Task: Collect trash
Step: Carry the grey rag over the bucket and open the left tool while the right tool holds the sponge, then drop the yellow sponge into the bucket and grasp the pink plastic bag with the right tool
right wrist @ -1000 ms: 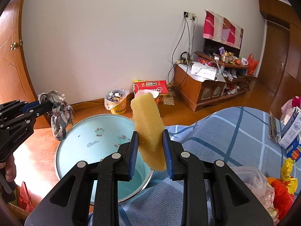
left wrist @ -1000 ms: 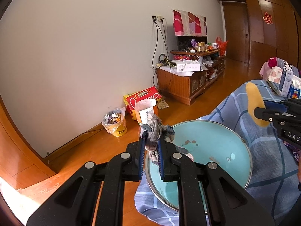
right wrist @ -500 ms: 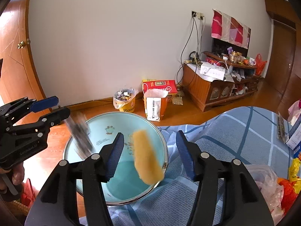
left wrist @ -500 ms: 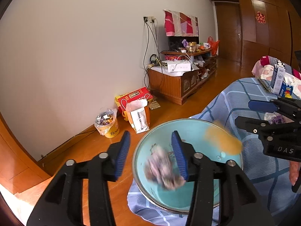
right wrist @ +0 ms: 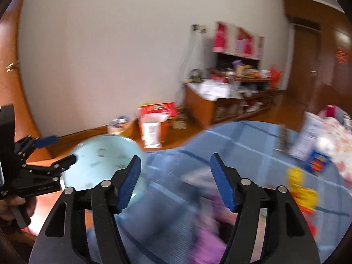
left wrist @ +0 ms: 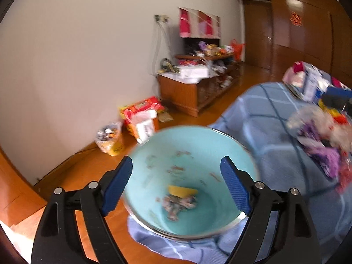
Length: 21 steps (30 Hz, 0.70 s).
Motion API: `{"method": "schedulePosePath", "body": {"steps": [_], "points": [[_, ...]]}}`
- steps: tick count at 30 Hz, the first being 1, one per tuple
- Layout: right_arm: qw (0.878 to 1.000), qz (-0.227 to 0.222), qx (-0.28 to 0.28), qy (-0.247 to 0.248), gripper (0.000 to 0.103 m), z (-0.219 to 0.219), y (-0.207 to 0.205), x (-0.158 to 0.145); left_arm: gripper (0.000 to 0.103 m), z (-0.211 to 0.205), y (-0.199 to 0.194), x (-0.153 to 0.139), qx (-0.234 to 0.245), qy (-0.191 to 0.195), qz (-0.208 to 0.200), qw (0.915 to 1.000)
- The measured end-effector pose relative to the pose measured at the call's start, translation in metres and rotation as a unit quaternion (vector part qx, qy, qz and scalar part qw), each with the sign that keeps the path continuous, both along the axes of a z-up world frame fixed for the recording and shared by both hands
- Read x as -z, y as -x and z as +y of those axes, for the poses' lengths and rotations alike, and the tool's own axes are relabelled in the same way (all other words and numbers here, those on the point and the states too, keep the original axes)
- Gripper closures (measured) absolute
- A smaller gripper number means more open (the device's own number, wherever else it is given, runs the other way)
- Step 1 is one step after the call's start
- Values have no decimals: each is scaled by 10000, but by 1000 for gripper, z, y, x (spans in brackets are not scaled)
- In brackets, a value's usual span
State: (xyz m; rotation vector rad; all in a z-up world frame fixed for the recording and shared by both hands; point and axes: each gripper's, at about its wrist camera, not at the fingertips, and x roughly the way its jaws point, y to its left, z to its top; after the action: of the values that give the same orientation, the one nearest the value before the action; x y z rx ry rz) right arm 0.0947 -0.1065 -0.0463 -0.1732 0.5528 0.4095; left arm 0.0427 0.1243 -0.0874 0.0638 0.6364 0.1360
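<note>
A light blue basin [left wrist: 198, 145] sits on the blue checked cloth at the table's left edge. At its bottom lie a yellow sponge [left wrist: 181, 191] and a grey rag bundle [left wrist: 177, 203]. My left gripper [left wrist: 177, 180] is open and empty above the basin. My right gripper [right wrist: 175, 181] is open and empty over the cloth, to the right of the basin [right wrist: 99, 154], with a blurred purple and clear plastic bag [right wrist: 211, 231] below it. The left gripper also shows in the right wrist view [right wrist: 59, 151].
The blue checked cloth [left wrist: 264, 118] covers the table. A clear bag with purple contents [left wrist: 319, 136] lies on it at the right, with boxes [right wrist: 308, 140] and yellow-red packaging [right wrist: 301, 193] farther right. Beyond the table edge are floor, a wooden cabinet [left wrist: 189, 92] and bags by the wall.
Both grippers opened and dropped their loads: the rag and the sponge fell into the basin. The right gripper has swung right, away from the basin, over the plastic bag.
</note>
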Motion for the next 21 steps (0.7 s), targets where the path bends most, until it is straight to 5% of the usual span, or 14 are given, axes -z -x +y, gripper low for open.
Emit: {"method": "schedulePosePath", "body": {"steps": [5,11,21], "points": [[9966,-46,806,170,35,-77,32,15,22,-46,6,21,544,-265,232,9979],[9922,254,1203,216,35,-113,64,51,22,-73,14,31,838,-378,354,9951],[9939,582,939,26,36,-113,73,79,20,-91,19,35,1028,-492,368,9928]]}}
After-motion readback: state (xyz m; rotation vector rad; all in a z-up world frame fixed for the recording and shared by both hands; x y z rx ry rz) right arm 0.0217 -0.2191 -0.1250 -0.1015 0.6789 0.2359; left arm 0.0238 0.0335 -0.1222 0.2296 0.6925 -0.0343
